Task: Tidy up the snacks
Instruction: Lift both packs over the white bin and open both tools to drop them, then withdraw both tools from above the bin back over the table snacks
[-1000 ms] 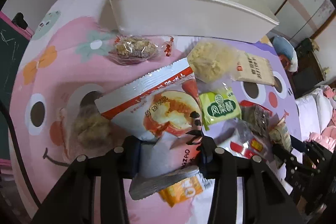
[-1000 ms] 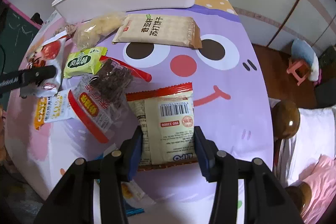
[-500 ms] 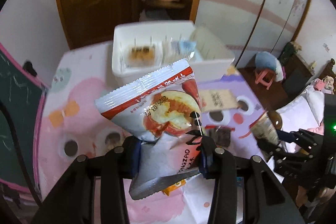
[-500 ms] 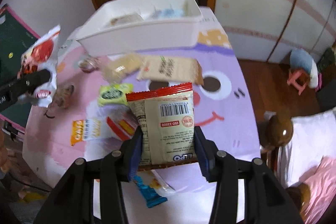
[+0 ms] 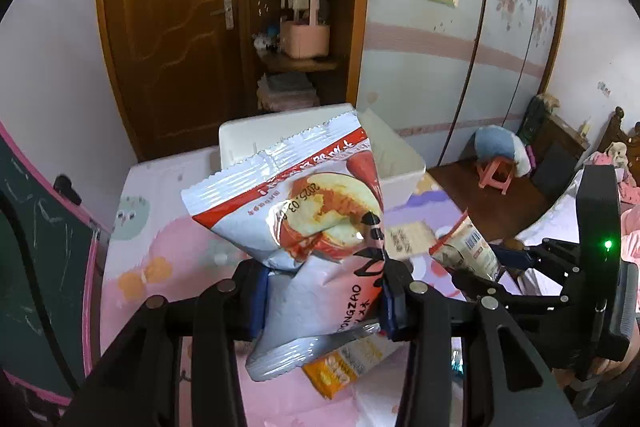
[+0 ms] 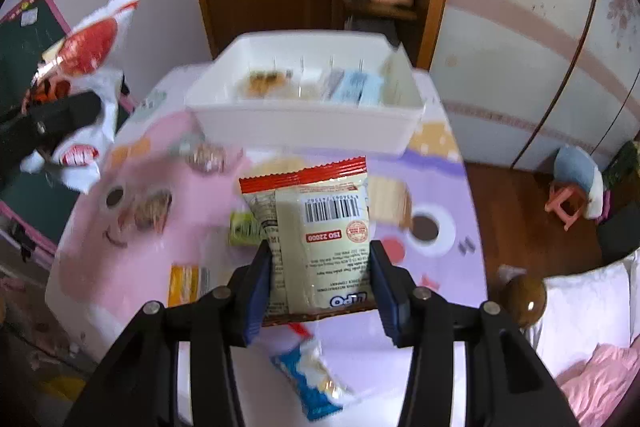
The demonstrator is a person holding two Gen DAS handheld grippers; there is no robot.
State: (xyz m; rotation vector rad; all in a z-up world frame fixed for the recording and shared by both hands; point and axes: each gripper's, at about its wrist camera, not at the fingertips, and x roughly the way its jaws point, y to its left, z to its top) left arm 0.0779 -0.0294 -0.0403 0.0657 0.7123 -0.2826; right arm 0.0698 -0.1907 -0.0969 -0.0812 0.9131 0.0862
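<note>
While aloft, "ISO 22000" packet point(image 6: 320, 247)

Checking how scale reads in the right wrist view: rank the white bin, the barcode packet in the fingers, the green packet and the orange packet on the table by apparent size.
1. white bin
2. barcode packet, enlarged by nearness
3. orange packet and green packet: look alike; the green one is partly hidden.

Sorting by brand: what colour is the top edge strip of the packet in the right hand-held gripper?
Red, on the cream barcode packet; clearest in the right wrist view.
</note>
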